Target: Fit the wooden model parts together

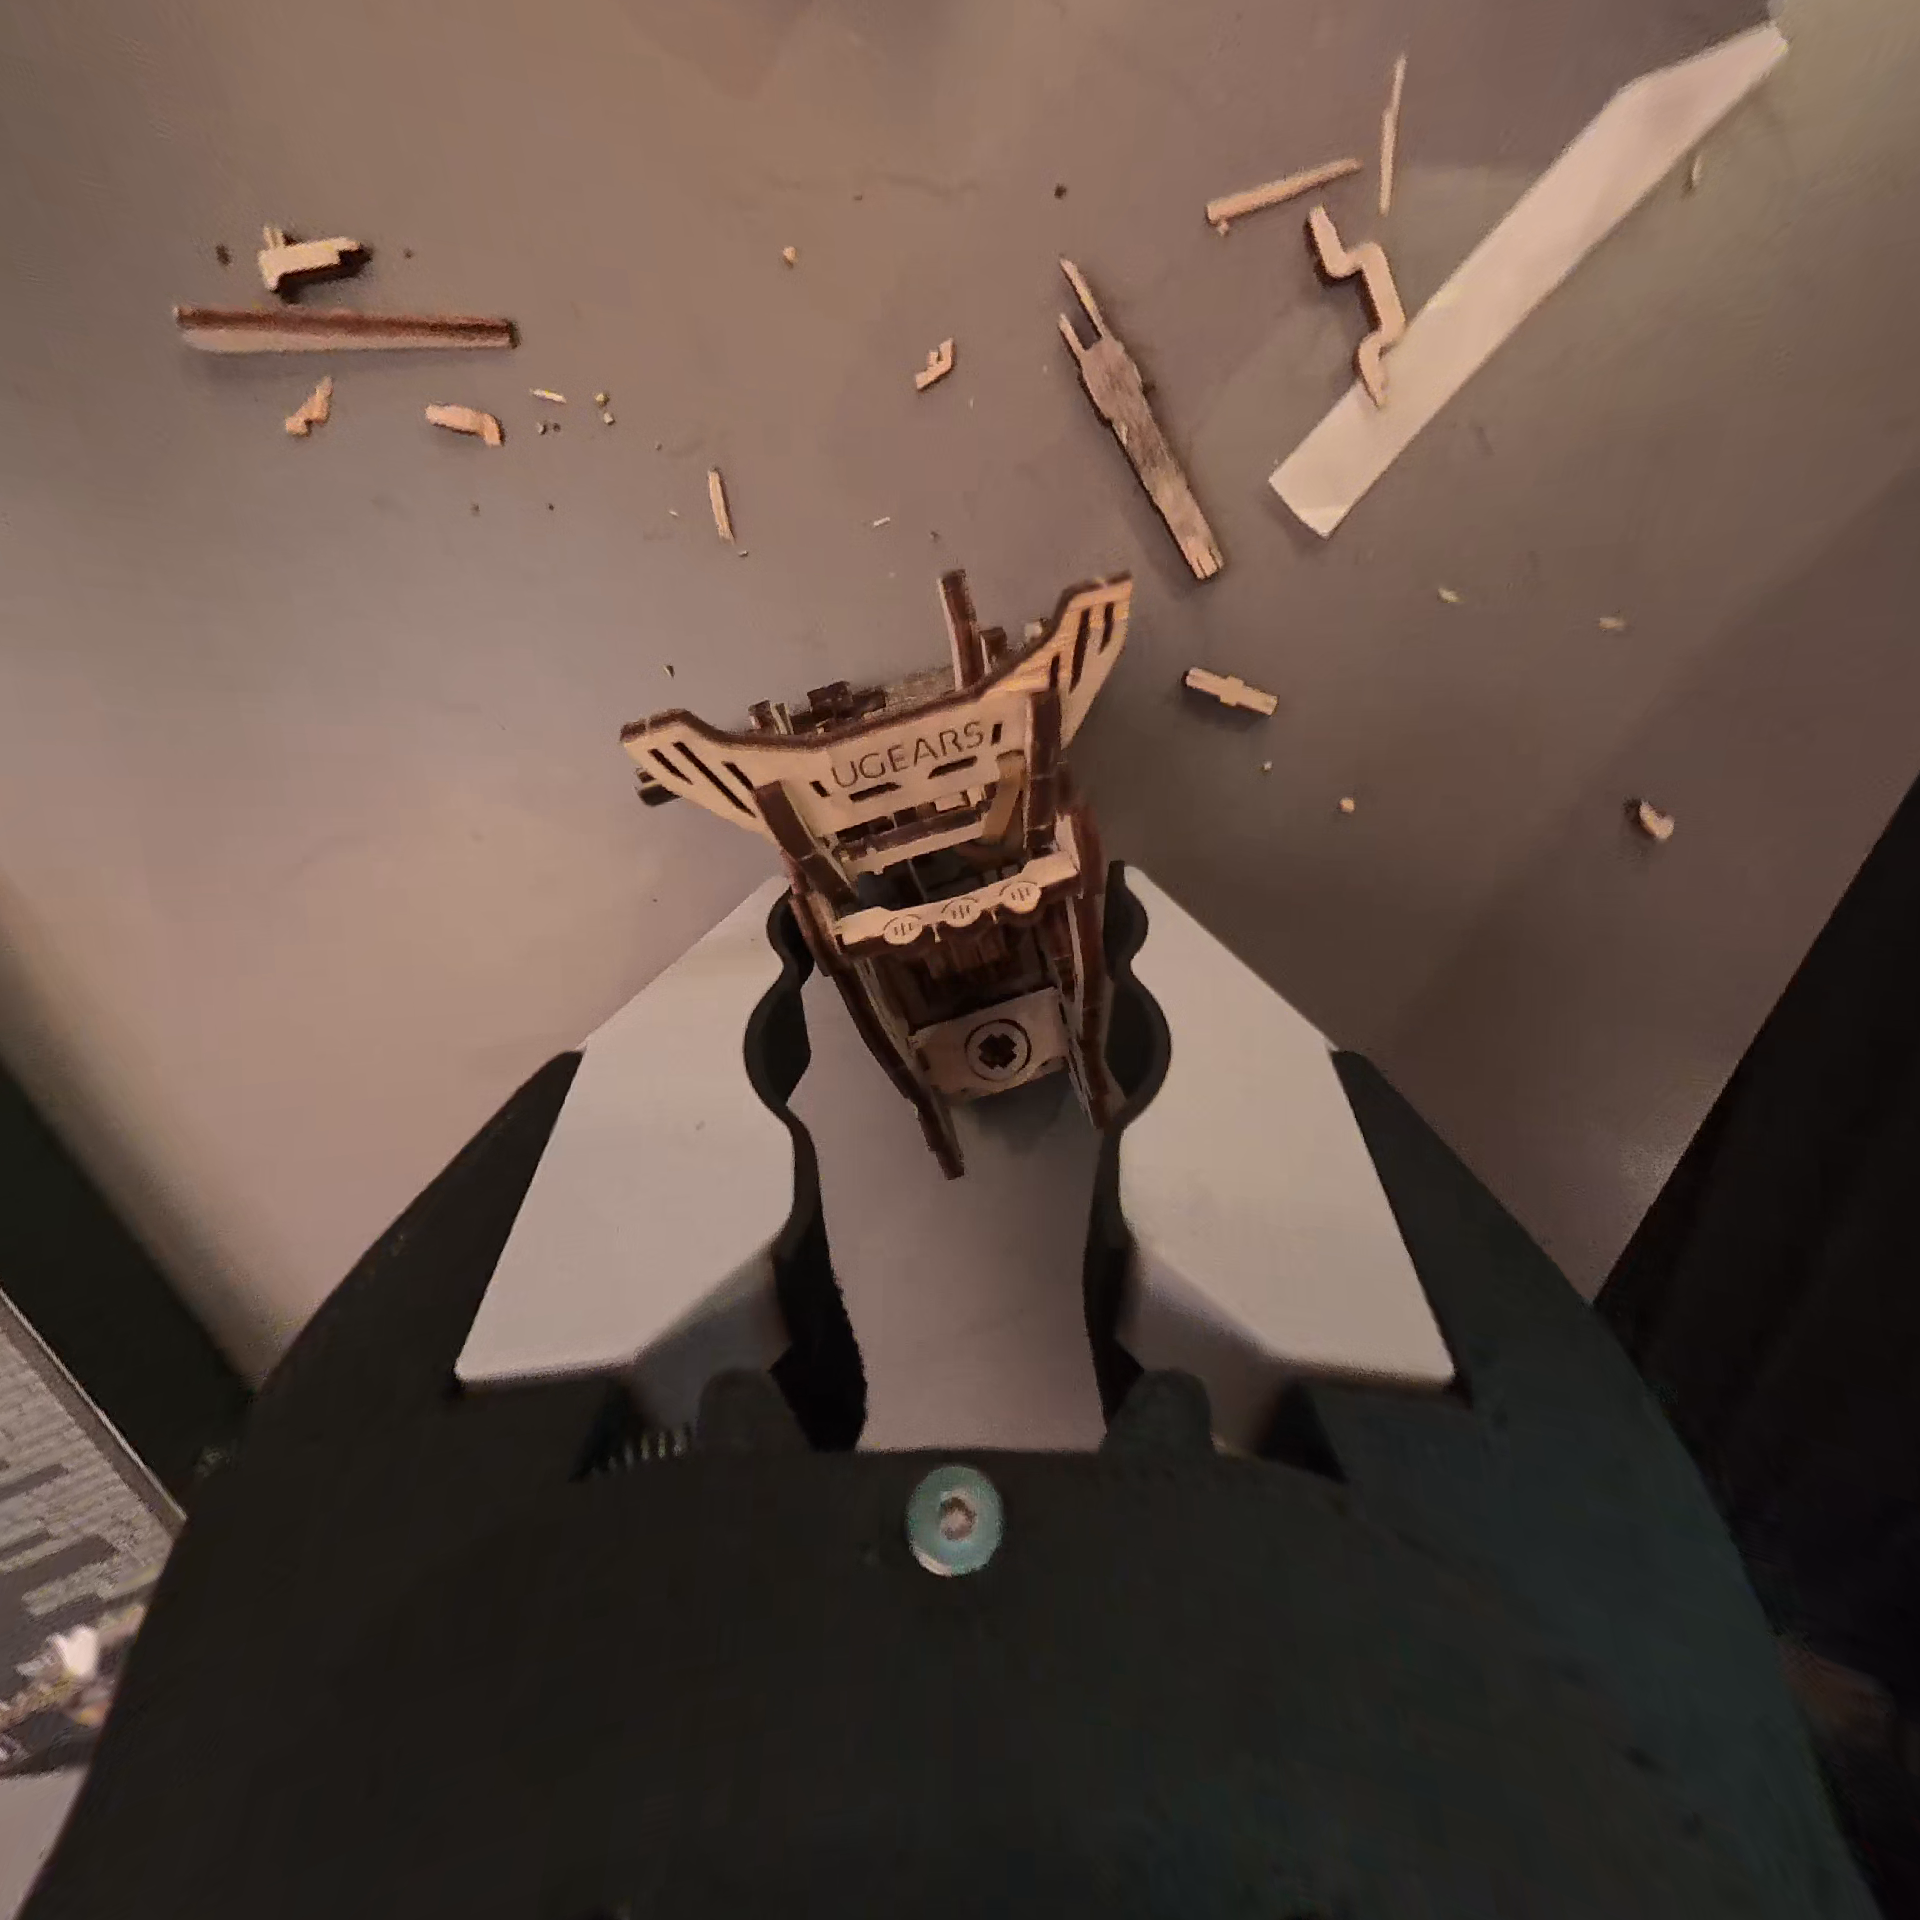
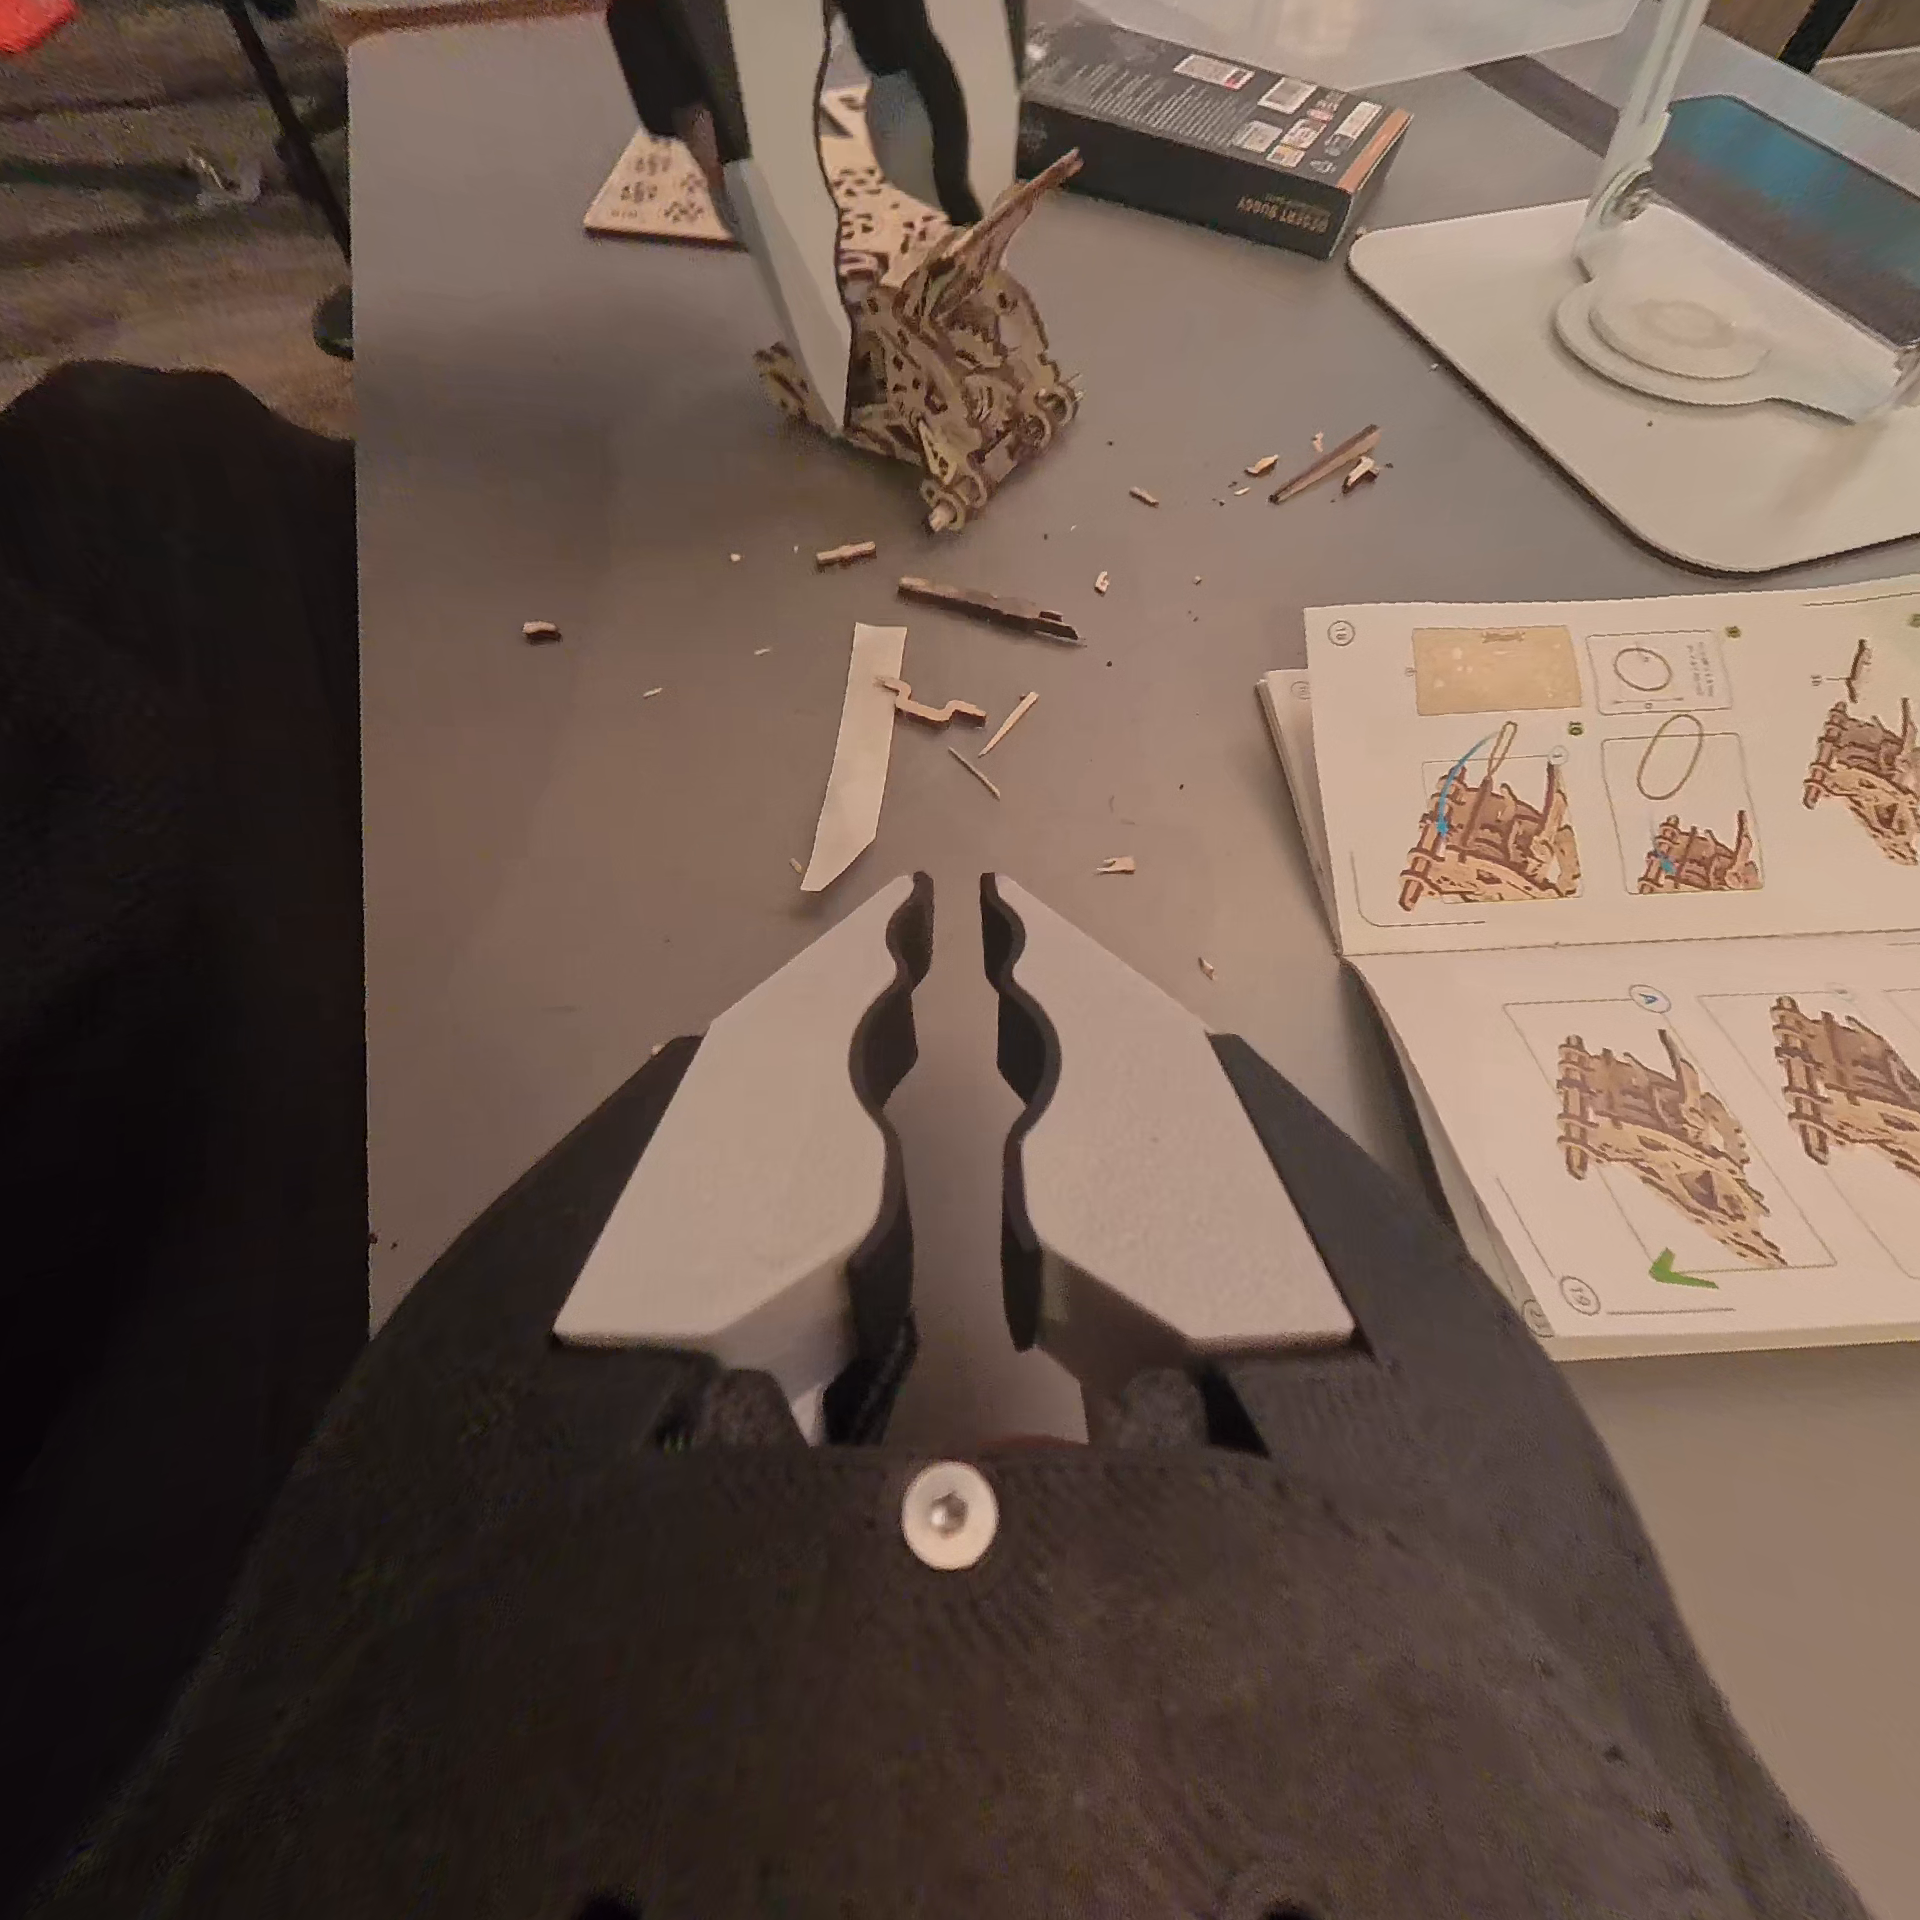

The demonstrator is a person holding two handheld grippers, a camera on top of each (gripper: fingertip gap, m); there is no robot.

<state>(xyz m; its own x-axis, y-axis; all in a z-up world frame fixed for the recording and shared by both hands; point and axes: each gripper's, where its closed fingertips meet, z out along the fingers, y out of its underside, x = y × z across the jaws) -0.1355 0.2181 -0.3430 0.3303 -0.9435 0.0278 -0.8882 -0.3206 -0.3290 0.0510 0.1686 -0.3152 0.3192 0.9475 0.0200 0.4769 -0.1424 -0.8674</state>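
My left gripper (image 1: pixel 951 904) is shut on a partly built wooden model (image 1: pixel 914 831) and holds it upright over the grey table (image 1: pixel 416 644). In the right wrist view the model (image 2: pixel 956 353) is tilted, with its lower corner at the table, and one grey finger (image 2: pixel 790 270) of the left gripper covers its side. My right gripper (image 2: pixel 956 883) is empty, with its jaws a narrow gap apart, low over the table in front of the model. Loose parts lie between them: a zigzag piece (image 2: pixel 935 710), a dark slotted strip (image 2: pixel 987 608) and a small peg (image 2: pixel 844 553).
A white paper strip (image 2: pixel 862 748) lies by the zigzag piece. An open instruction booklet (image 2: pixel 1610 935) lies at the right. A dark box (image 2: pixel 1216 145), a white lamp base (image 2: pixel 1558 395) and a wooden parts sheet (image 2: pixel 655 197) are at the back. Dark cloth (image 2: pixel 156 831) covers the left edge. My right fingertips sit around 20 cm from my left ones.
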